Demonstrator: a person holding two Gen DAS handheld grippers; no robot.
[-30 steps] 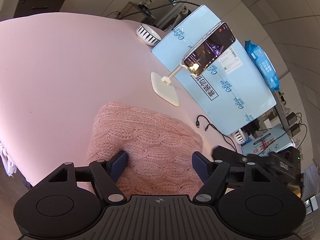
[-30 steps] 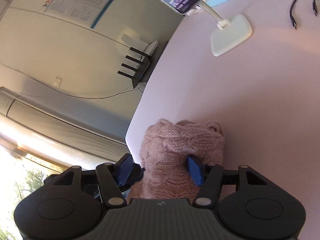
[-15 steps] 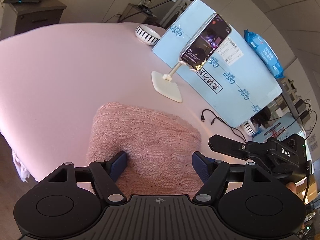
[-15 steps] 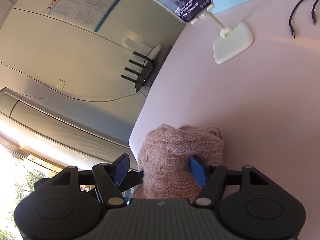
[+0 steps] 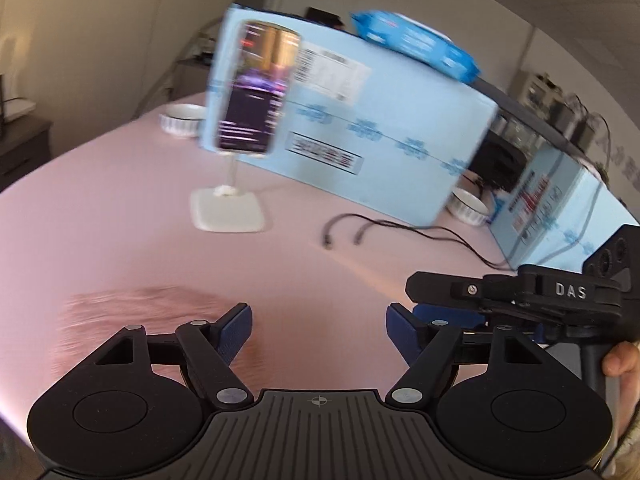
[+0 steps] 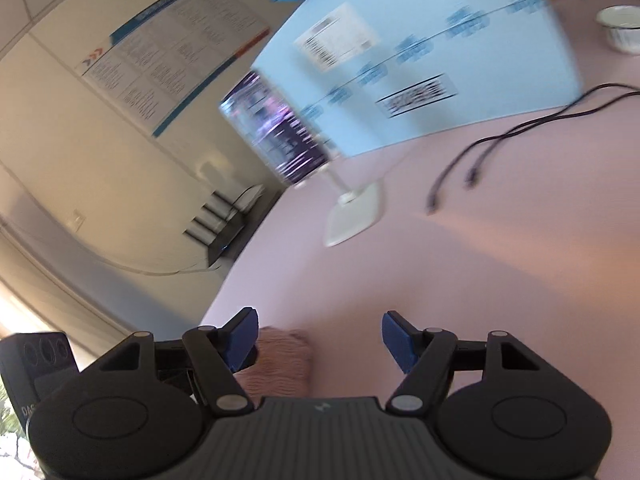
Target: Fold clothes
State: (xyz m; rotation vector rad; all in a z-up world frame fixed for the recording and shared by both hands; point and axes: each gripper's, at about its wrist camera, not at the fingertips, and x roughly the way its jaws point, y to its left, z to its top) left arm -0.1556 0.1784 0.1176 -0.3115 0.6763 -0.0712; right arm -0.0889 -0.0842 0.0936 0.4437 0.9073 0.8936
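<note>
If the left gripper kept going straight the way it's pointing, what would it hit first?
Probably bare pink tabletop: the left gripper has open, empty jaws angled down at it. The white phone stand sits further off, left of that line; blur hides depth.

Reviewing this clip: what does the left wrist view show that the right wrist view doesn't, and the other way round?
Left wrist only: a second white bowl left of the blue box, and the right gripper with a hand's finger on its handle.

Right wrist only: the wall poster, the black router, and the left gripper's casing at the lower left edge.

Both: the pink sweater on the pink table, the phone on its stand, the blue box, the black cables, the wipes pack, and a bowl past the box's other end. Both grippers' fingers are open and empty.
</note>
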